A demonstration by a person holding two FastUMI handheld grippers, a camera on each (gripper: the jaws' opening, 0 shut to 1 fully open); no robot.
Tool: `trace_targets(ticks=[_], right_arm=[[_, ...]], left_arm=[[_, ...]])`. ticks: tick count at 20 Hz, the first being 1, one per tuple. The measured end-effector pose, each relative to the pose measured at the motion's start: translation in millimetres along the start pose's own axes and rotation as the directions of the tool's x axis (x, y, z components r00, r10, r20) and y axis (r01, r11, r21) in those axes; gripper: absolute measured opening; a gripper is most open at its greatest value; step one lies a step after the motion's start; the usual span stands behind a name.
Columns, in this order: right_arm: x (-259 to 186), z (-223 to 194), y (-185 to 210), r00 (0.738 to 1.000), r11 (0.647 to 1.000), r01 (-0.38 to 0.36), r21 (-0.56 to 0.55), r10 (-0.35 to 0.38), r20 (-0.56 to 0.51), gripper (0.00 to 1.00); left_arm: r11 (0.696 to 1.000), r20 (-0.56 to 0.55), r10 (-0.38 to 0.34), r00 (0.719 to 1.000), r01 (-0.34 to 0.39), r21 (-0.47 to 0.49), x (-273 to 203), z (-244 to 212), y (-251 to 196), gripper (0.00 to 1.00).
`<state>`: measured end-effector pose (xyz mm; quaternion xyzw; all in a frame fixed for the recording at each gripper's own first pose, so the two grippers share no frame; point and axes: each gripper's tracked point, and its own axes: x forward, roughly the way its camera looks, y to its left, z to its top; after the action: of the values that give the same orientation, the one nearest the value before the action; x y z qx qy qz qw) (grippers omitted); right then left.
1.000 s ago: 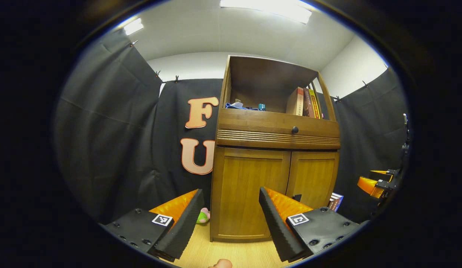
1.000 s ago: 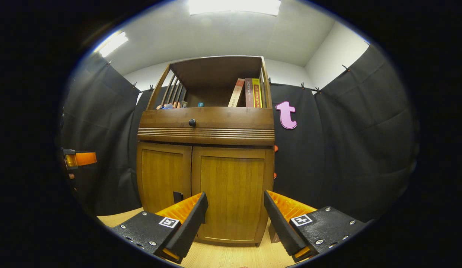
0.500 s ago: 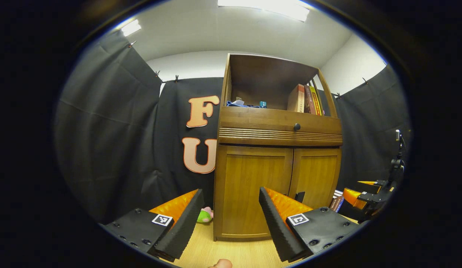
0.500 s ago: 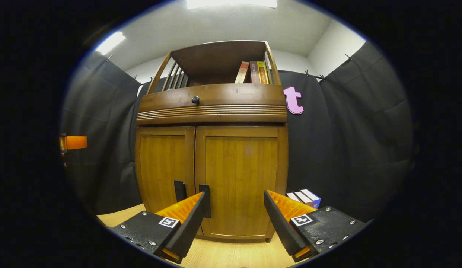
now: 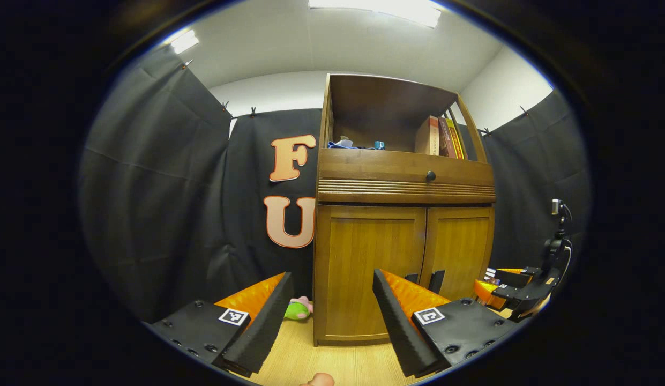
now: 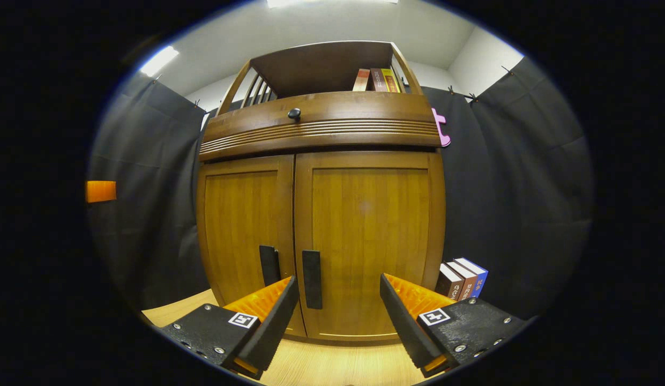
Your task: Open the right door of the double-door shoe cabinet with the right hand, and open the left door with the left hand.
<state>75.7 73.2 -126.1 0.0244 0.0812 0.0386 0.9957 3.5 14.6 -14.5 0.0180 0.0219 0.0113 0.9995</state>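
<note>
Risk 1: snagging the wrong handle. On the shoe cabinet (image 6: 321,177), right door handle (image 6: 311,279) and left door handle (image 6: 268,265) mounted just beside each other at the centre seam, low on the doors. Right tool (image 6: 337,316) aimed slightly right of the right handle, so a straight advance likely to land a finger on the bare panel of the right door (image 6: 370,236) rather than around the handle.

Risk 2: collision of the 2 tools. Both handles near each other, so a simultaneous approach likely to crowd the fingers.

Risk 3: swing path. Stack of books (image 6: 463,279) standing on the floor just beside the cabinet's right side; wide opening of the right door may strike it.

Tool state: right tool spread wide, gripping nothing, touching nothing, near the door but apart from it. Left tool (image 5: 329,316) likewise spread wide and empty, farther back from the left door (image 5: 370,268), aimed roughly at that panel. Both doors closed. Right tool (image 5: 506,287) also seen in the left gripper view, low, beside the cabinet's right edge.
</note>
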Motion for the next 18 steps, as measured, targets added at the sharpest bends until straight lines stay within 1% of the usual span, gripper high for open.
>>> trace_targets(ticks=[4, 10, 14, 15, 16, 17, 18], right_arm=[[21.3, -16.2, 12.9, 1.000, 1.000, -0.005, -0.012, 0.005, -0.029, 0.94], [55.1, -37.3, 22.6, 0.998, 1.000, 0.008, -0.015, -0.009, -0.058, 0.94], [77.5, -46.5, 32.1, 0.997, 1.000, 0.002, -0.005, -0.003, -0.077, 0.92], [82.7, -49.0, 33.9, 0.997, 1.000, 0.005, -0.016, -0.006, -0.077, 1.00], [87.1, -51.9, 36.7, 0.997, 1.000, 0.004, -0.030, -0.006, -0.076, 0.87], [91.4, -53.8, 39.4, 0.997, 0.999, 0.002, -0.039, -0.005, -0.076, 0.96], [96.2, -56.0, 42.1, 0.997, 0.999, -0.001, -0.043, -0.003, -0.078, 0.81]], left_arm=[[1.000, -0.018, -0.010, 1.000, 0.010, -0.004, 1.1, -11.8, 4.1, 0.96], [1.000, -0.024, 0.013, 1.000, -0.013, 0.006, 1.8, -18.4, 22.1, 0.96], [1.000, -0.026, 0.022, 0.999, -0.021, 0.016, 0.5, -22.3, 30.5, 0.96], [1.000, -0.025, 0.021, 0.999, -0.021, 0.015, 0.4, -22.9, 31.3, 0.96], [1.000, -0.024, 0.020, 1.000, -0.019, 0.014, 0.6, -22.8, 31.6, 0.96], [1.000, -0.023, 0.018, 1.000, -0.018, 0.014, 0.3, -23.5, 31.0, 0.96], [1.000, -0.022, 0.016, 1.000, -0.016, 0.014, 0.5, -24.1, 31.1, 0.96]])
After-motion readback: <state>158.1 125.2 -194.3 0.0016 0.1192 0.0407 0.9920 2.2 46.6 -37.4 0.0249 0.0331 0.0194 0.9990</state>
